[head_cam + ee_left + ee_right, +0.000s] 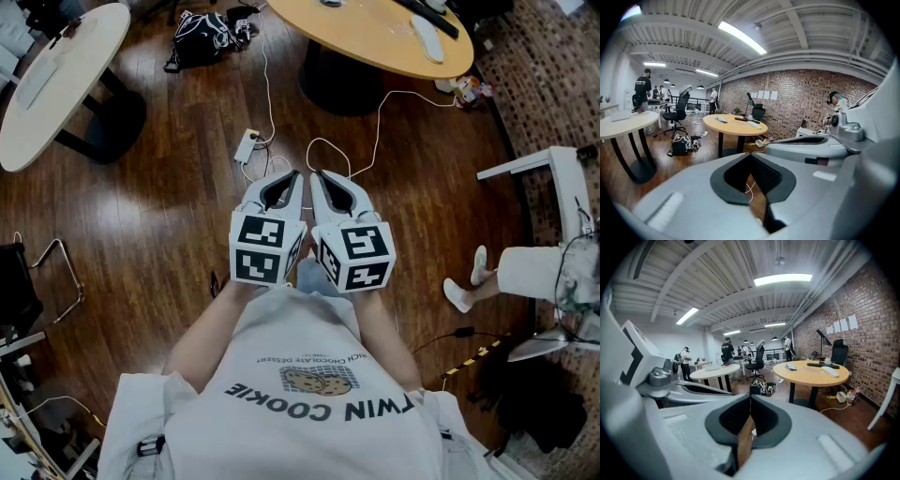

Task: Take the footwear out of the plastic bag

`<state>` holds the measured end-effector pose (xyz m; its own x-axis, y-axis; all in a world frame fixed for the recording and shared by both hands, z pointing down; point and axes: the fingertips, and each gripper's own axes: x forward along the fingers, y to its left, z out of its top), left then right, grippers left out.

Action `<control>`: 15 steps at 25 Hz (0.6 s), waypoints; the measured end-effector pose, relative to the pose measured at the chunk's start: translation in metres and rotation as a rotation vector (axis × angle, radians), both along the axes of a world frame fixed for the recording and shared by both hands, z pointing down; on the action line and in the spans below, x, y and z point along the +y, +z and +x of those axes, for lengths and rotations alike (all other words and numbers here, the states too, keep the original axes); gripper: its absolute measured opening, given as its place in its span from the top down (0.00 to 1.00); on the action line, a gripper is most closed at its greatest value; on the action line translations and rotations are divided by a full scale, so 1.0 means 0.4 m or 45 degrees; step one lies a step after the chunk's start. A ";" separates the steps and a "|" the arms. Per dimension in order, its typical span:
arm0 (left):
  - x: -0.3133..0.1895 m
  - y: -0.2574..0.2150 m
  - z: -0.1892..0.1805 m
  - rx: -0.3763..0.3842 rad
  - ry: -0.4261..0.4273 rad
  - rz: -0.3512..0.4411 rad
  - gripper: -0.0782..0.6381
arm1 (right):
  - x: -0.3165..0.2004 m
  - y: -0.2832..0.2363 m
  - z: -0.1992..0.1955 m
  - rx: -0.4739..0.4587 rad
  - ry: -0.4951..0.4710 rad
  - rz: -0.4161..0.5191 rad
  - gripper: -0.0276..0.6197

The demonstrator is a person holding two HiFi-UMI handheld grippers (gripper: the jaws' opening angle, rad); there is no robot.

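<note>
You're holding the left gripper and right gripper side by side, jaws closed, empty. Only the gripper views are showing the brick wall.

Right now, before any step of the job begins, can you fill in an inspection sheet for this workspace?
Surface: dark wooden floor; no worktop under the grippers.
Job's things: nothing seen.
Clutter: black bag on the floor between the two tables; small items on the orange table.
Grippers: left gripper and right gripper held side by side in front of the person's chest, both shut, nothing between the jaws.
Cables: white cable looping across the floor near a power strip.
Surroundings: white table, brick wall, a seated person's leg at the right.
</note>
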<state>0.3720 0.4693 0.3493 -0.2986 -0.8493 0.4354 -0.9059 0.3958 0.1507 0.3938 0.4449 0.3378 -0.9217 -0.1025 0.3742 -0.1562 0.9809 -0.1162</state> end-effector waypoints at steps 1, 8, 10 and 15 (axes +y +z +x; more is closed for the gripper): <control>-0.010 0.005 -0.006 0.000 0.001 -0.002 0.88 | -0.009 0.006 -0.008 0.000 -0.002 -0.003 0.95; -0.112 0.036 -0.077 -0.002 0.002 -0.039 0.88 | -0.111 0.041 -0.087 0.002 -0.012 -0.043 0.95; -0.164 0.041 -0.109 -0.005 0.006 -0.050 0.88 | -0.162 0.050 -0.123 0.000 -0.017 -0.057 0.95; -0.314 0.039 -0.214 0.001 -0.006 -0.070 0.88 | -0.309 0.046 -0.230 -0.014 -0.048 -0.067 0.95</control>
